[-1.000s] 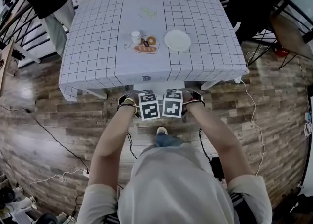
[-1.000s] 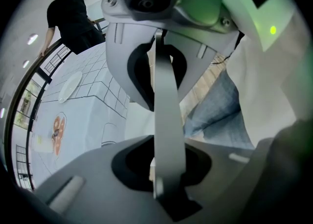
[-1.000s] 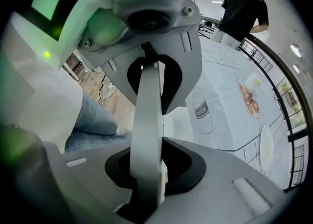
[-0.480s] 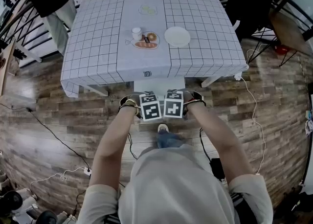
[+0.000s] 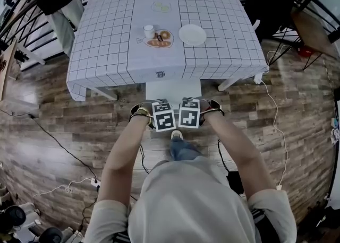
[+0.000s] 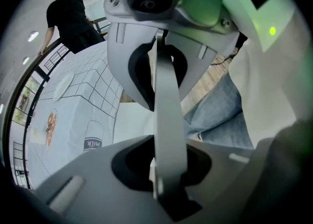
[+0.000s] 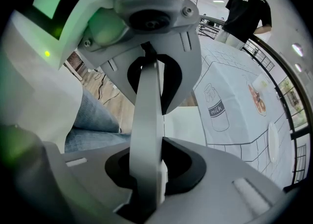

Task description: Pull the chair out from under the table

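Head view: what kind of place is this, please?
Probably a staged indoor dining area: a table under a checked cloth, a plate and pastries set on it, and a wood-plank floor.

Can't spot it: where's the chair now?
Head view, centre: the chair pokes out from under the table on its near side, just beyond the left gripper and right gripper.

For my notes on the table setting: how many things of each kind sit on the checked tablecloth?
white plate: 1
white cup: 1
tray of pastries: 1
small clear dish: 1
Total: 4
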A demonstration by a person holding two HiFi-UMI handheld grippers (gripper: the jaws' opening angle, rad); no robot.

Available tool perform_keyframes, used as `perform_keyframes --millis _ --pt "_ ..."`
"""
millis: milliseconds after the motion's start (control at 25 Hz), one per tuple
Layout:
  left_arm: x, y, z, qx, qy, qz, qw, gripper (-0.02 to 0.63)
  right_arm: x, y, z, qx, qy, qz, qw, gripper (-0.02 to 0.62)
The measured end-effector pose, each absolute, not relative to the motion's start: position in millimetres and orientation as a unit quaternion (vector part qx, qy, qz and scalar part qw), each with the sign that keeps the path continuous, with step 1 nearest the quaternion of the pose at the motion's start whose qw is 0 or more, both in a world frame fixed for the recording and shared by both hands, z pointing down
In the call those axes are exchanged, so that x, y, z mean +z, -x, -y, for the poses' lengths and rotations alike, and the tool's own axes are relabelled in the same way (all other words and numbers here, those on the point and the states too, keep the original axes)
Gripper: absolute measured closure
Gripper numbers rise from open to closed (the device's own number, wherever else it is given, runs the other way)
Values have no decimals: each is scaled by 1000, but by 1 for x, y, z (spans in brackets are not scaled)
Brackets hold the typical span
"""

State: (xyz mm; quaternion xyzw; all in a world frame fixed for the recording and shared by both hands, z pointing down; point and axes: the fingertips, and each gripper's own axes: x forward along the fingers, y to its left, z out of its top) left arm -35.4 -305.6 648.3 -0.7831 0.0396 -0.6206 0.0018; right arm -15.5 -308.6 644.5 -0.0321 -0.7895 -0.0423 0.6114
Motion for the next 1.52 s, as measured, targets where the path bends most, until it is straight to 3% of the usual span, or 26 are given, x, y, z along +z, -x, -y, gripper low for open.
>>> perform_keyframes --millis 1520 --pt "651 33 198 -620 785 -22 4 528 647 13 199 -20 29 789 614 522"
